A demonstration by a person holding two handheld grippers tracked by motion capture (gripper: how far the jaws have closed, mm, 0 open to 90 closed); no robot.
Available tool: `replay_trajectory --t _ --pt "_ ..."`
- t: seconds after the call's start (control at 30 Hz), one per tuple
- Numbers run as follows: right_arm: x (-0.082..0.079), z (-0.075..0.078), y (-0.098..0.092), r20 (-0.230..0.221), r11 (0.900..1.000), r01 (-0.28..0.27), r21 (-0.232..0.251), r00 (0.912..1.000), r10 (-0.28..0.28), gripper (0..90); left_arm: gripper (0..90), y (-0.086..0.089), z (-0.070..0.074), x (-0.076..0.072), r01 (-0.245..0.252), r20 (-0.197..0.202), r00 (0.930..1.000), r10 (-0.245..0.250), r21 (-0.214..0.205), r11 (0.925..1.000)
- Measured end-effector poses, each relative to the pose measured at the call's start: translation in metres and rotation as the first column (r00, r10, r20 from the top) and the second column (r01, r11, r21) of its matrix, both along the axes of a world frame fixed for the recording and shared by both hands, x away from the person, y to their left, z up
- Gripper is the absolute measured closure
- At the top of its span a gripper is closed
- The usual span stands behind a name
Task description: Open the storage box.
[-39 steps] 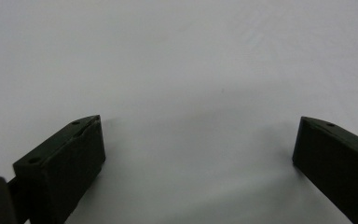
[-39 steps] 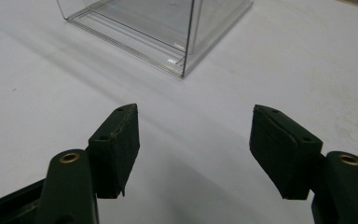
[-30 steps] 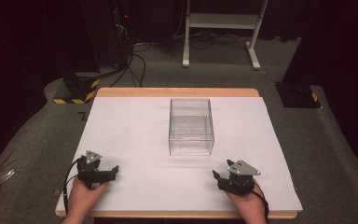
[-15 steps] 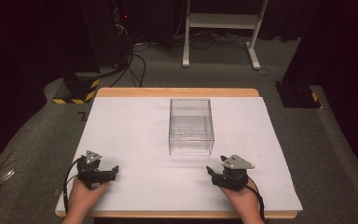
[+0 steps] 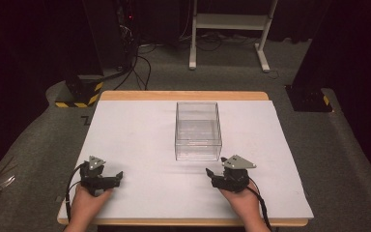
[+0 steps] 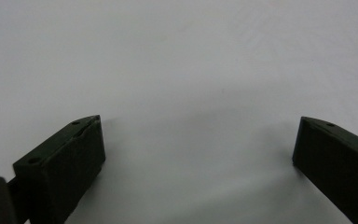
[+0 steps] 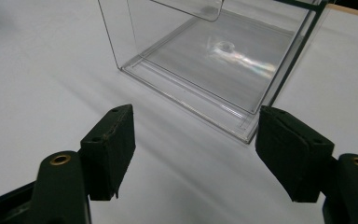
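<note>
A clear, empty plastic box with no lid stands upright at the middle of the white table cover. My left gripper rests near the front left, held by a hand, with its jaws pointing right. In the left gripper view the left gripper is open wide over bare white surface, nothing between its jaws. My right gripper sits just in front of the box's near right corner, jaws pointing left and forward. In the right gripper view the right gripper is open and empty, a short way from the box.
The wooden table edge shows at the back. On the floor beyond are a yellow-and-black striped base, cables, a white frame's legs and a black foot at the right.
My right gripper has moved left and slightly forward, closer to the box's near right corner. The left gripper and the box have stayed put.
</note>
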State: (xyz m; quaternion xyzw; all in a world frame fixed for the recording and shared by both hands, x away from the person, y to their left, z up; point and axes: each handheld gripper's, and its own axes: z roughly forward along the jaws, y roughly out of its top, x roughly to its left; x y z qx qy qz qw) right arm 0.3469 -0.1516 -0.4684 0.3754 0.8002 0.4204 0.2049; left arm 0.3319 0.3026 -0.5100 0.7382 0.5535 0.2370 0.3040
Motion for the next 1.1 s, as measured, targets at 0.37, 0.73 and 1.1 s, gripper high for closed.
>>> replay_trajectory --t 0.37,0.73,1.1 --pt "0.006 0.003 0.011 -0.018 0.999 -0.008 0.043 0.9998 0.009 21.8 2.2 0.0 0.0 0.0 0.001 0.001 1.0 -0.001 0.003 1.0" --pt "0.022 0.007 0.02 -0.012 0.9963 -0.011 0.086 0.9999 0.012 31.6 2.2 0.0 0.0 0.0 0.002 0.0 1.0 -0.002 0.004 1.0" --pt "0.033 0.008 0.026 0.014 0.9944 -0.012 0.105 0.9998 0.01 42.1 2.2 0.0 0.0 0.0 0.002 0.0 1.0 -0.002 0.004 1.0"
